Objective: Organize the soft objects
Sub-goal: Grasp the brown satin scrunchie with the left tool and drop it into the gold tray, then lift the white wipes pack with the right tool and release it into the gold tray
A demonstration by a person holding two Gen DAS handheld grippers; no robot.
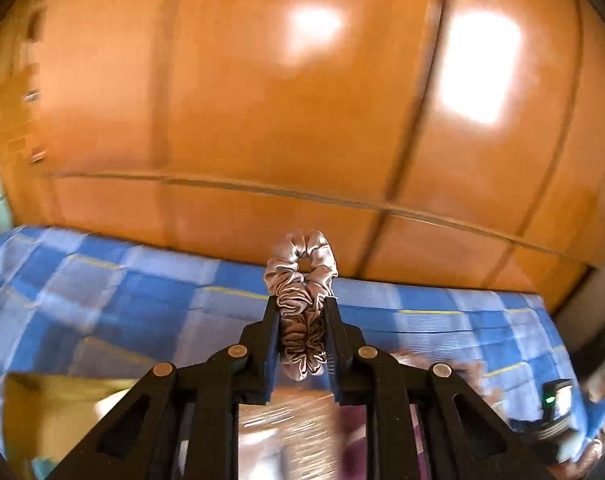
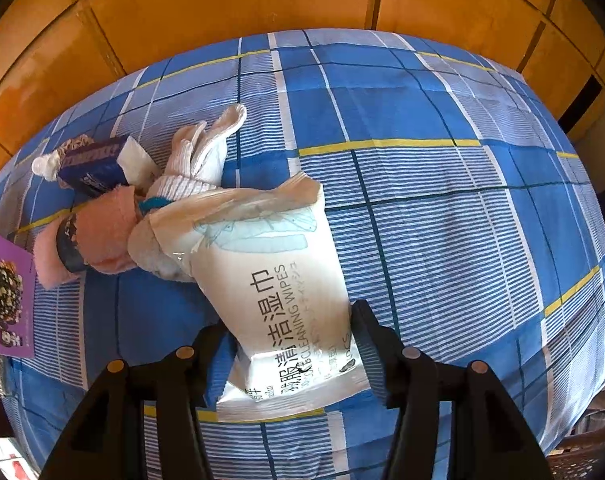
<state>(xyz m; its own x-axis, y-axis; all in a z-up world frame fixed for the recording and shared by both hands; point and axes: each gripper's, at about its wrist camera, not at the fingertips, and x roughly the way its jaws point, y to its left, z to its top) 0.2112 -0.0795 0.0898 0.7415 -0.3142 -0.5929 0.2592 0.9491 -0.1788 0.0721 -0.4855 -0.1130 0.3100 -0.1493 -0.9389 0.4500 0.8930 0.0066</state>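
Observation:
My left gripper [image 1: 301, 302] is shut on a silvery-pink satin scrunchie [image 1: 298, 276], held up in the air in front of the orange wooden wardrobe [image 1: 262, 100]; the view is motion-blurred. My right gripper [image 2: 288, 318] points down at the bed, and its two fingers clasp the sides of a white pack of cleaning wipes [image 2: 270, 264]. The pack's far end rests against a cream fluffy cloth [image 2: 146, 252]. Beside it lie a rolled pink towel [image 2: 102, 228], white socks [image 2: 206, 148] and a dark blue tissue pack [image 2: 98, 164].
A blue plaid sheet [image 2: 442, 200] covers the bed, with wardrobe doors [image 2: 222, 0] behind it. A purple card [image 2: 6, 292] lies at the left edge. A dark woven basket [image 2: 582, 456] shows at the lower right. Something yellow [image 1: 42, 412] sits blurred below the left gripper.

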